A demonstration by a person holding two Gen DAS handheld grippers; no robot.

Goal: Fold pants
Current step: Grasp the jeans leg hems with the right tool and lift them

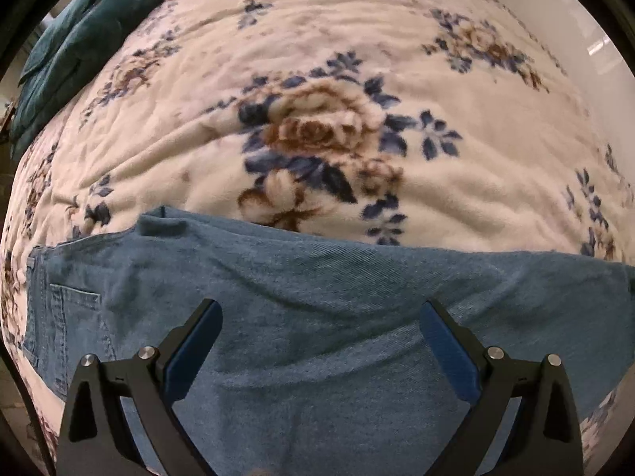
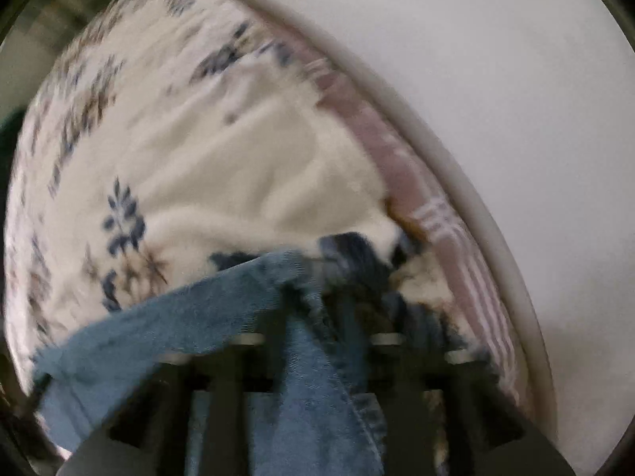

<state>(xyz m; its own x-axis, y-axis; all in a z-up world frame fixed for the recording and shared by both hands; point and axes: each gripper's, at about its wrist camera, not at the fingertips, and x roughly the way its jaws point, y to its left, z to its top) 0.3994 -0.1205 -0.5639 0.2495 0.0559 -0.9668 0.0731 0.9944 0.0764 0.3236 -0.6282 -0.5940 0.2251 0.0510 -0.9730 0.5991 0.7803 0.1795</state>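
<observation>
Light blue denim pants [image 1: 317, 297] lie flat across a floral blanket [image 1: 317, 79], with a back pocket [image 1: 71, 317] at the left. My left gripper [image 1: 321, 313] hovers over the pants, wide open and empty, its blue pads [image 1: 448, 353] apart. In the blurred right wrist view, my right gripper [image 2: 313, 297] is shut on the frayed hem end of the pants [image 2: 309, 377] and holds it lifted above the blanket [image 2: 198, 158]. Denim drapes down between and over the fingers.
A dark teal cushion [image 1: 79, 39] lies at the blanket's far left. A pink striped sheet edge [image 2: 397, 150] and the bed's rim run along the right, with pale floor or wall [image 2: 496, 99] beyond.
</observation>
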